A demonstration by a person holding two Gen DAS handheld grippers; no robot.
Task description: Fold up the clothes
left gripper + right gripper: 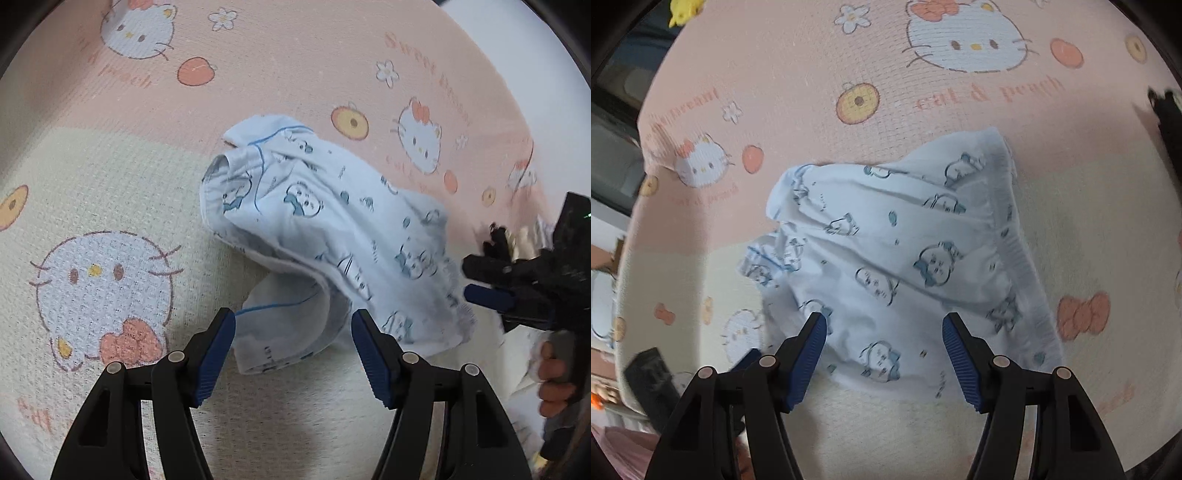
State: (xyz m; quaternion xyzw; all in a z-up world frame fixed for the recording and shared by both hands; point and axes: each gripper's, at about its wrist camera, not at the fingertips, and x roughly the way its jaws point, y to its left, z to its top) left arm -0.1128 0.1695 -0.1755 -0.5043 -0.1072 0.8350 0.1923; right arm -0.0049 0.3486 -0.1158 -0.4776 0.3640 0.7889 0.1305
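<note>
So there's loads of free room here: the mat [303,66] stretches wide on every side of the garment [332,229], pink on the far half and cream on the near half, and its far edge drops off at the left of the right wrist view, where blurry furniture sits beyond. The mat is a bumpy waffle-weave fabric printed with cartoon cats, peaches, bows and flowers. The garment is soft, thin, pale blue cloth with little cartoon faces and a darker blue piping line, lying rumpled in a loose heap roughly on the pink/cream boundary, one flap curled over so the plain inside shows. Left tongs [293,350] are spread wide and empty, hovering over the near curled edge, not touching as far as I can tell. Right tongs [884,350] are spread apart too, holding nothing, with the garment's near hem right between and beyond the ribbed blue pads [809,354]. In the left wrist view the right tongs come in from the right edge, close beside the cloth's right end, a hand [554,380] gripping the handle.
</note>
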